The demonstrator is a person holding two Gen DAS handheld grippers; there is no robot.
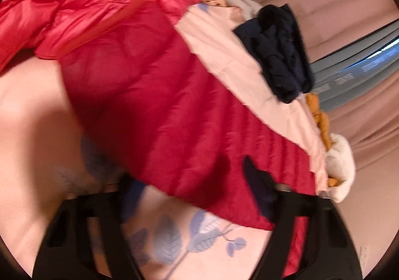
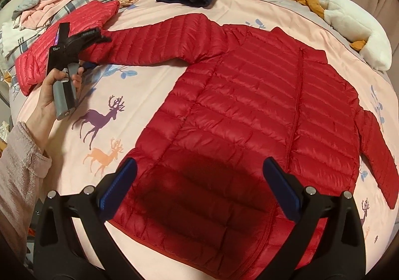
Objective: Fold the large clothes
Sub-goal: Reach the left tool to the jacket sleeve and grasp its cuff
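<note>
Red jacket [image 2: 261,110] flat on bed [image 2: 139,95], sleeve running far-left. Left gripper [image 2: 99,37] at cuff, jaws around it, grip unclear. Right gripper [image 2: 199,190] over near hem, jaws open, empty.

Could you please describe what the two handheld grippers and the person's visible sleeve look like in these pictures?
The right gripper has a black plastic frame with silver bolt heads and two flat blue pads. The left gripper is likewise black, with small white lettering and a grey cylindrical handle. The hand on it emerges from a fuzzy, pale pinkish-beige sleeve.
</note>
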